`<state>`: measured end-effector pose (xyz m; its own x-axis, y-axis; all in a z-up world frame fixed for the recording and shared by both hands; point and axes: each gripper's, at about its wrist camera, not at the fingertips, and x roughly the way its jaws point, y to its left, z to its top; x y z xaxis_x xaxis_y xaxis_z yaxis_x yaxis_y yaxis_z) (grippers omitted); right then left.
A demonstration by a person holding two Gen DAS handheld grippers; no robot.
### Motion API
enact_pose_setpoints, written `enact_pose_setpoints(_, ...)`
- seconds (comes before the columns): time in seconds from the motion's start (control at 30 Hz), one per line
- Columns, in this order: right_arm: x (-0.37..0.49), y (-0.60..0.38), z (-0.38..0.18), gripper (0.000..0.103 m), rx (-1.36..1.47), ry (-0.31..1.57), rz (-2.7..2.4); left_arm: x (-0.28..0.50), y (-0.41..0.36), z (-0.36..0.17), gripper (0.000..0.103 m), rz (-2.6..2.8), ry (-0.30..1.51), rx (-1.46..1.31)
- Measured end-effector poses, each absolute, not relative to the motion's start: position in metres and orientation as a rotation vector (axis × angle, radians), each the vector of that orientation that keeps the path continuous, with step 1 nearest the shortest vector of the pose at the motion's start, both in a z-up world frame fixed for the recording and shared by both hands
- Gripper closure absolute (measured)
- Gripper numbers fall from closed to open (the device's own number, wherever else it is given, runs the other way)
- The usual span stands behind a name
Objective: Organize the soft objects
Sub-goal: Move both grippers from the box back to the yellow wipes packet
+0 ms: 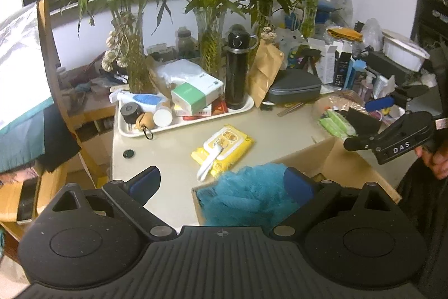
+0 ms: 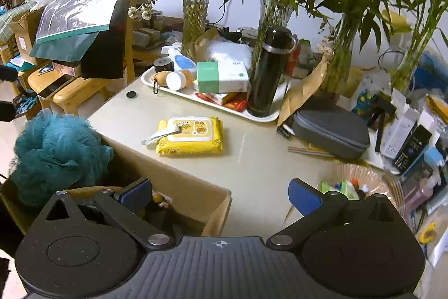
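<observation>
In the left wrist view, the left gripper [image 1: 222, 184] fills the bottom of the frame with its blue-padded fingers [image 1: 145, 182] spread wide apart, gripping nothing. Between them, low and centre, a fluffy teal mesh bath sponge [image 1: 243, 194] sits at the corner of an open brown cardboard box [image 1: 316, 156]; the right finger's pad lies against or just in front of the sponge, though contact cannot be judged. Just above the sponge, at mid-frame, a yellow pack of wet wipes [image 1: 224, 149] lies flat on the pale beige table [image 1: 156, 147], and a white plastic tray [image 1: 184, 125] holding a tall black flask [image 1: 237, 72] stands beyond it. At the right edge a hand [image 1: 435, 159] holds the right gripper, seen side-on. In the right wrist view, the right gripper [image 2: 219, 195] occupies the bottom of the frame, fingers likewise held apart and empty, its left finger over the box's opening. The teal sponge [image 2: 56, 156] bulges at the left edge over the cardboard box's [image 2: 179, 187] far corner. The yellow wipes pack [image 2: 190, 135] lies mid-frame, with the tray [image 2: 212, 102] and flask [image 2: 268, 69] above it.
</observation>
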<state>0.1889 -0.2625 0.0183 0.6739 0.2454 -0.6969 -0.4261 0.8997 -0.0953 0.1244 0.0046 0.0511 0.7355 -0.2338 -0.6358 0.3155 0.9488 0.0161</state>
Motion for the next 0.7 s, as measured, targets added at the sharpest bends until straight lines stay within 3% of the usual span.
enact_pose_setpoints(0.7,0.240,-0.265,-0.006,0.000,-0.226,0.718,0.408,0.182,0.011,0.029,0.007,-0.348,0.683,0.227)
